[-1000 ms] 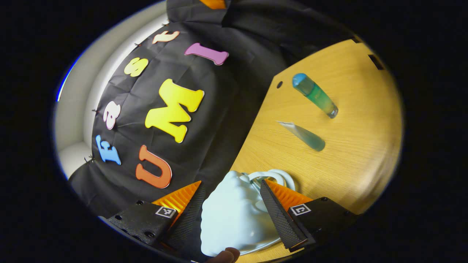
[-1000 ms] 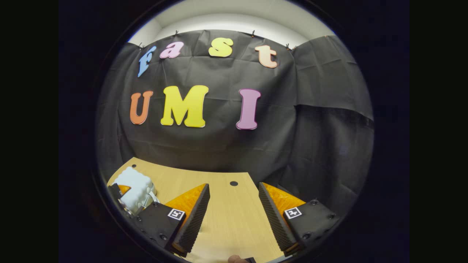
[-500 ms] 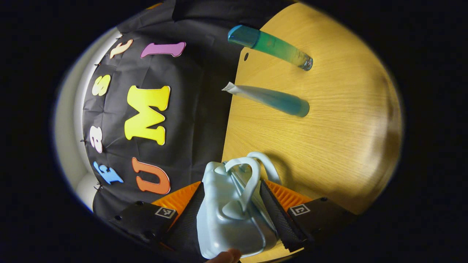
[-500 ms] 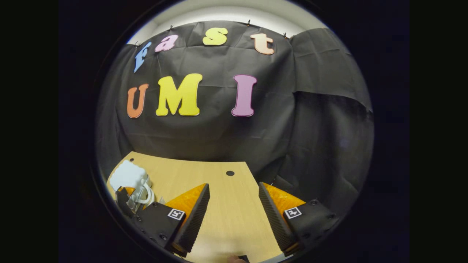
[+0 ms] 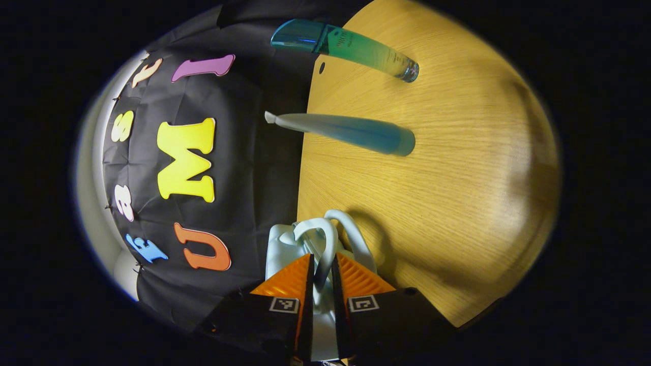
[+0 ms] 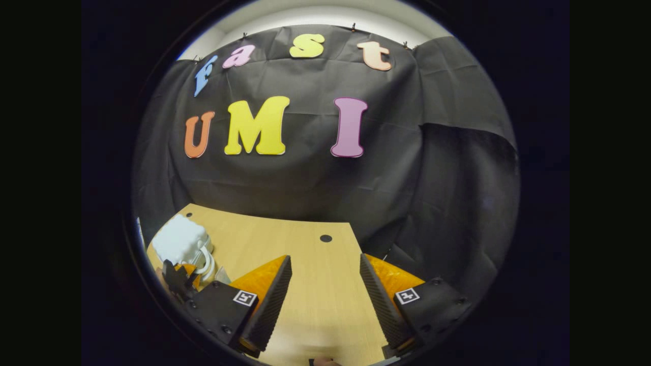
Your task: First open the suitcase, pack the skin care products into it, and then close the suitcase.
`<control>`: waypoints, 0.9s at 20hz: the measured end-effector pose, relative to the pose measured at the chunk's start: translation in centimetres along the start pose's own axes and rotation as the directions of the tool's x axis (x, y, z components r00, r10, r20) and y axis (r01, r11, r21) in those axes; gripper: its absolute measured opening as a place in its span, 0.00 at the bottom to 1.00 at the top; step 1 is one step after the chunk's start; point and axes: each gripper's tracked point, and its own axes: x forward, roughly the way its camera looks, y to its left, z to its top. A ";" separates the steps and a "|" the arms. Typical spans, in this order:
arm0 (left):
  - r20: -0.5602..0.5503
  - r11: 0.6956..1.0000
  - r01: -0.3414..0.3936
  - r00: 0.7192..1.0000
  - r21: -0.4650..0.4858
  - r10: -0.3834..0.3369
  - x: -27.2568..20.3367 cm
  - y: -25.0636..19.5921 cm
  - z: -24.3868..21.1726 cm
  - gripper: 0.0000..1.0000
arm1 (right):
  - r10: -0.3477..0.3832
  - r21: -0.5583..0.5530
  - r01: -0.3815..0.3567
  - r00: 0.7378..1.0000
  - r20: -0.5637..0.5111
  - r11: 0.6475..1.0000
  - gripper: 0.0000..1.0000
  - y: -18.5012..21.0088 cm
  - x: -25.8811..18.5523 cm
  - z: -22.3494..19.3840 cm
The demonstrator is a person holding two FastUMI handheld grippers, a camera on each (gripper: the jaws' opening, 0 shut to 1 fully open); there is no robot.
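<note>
Left gripper view is showing the left tool [image 5: 320, 277] pinching one of the pale blue suitcase's [image 5: 285, 244] looped handles [image 5: 325, 244] between its two fingers, which are standing nearly together with only the strap between them. Taking a single loop rather than both looks like a way to lift one half of the case away from the other, so the opening step seems to be just starting; the case is sitting closed at the table's [image 5: 457, 178] edge. The skin care products are waiting farther along the table, apart from the case: a blue tube [image 5: 356, 133] standing on its cap and, beyond it, a green bottle [image 5: 351, 47] with a blue cap, both within easy reach for packing. In the right gripper view the right tool [image 6: 325, 300] is hovering spread wide over bare table, gripping nothing, probably standing ready to steady the case [image 6: 179, 241] or fetch a product.
</note>
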 end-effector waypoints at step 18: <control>0.098 0.662 0.030 0.993 -0.749 0.066 -7.7 21.2 -13.0 0.03 | 0.017 0.000 -0.017 0.995 0.100 1.000 0.80 12.6 -1.7 6.3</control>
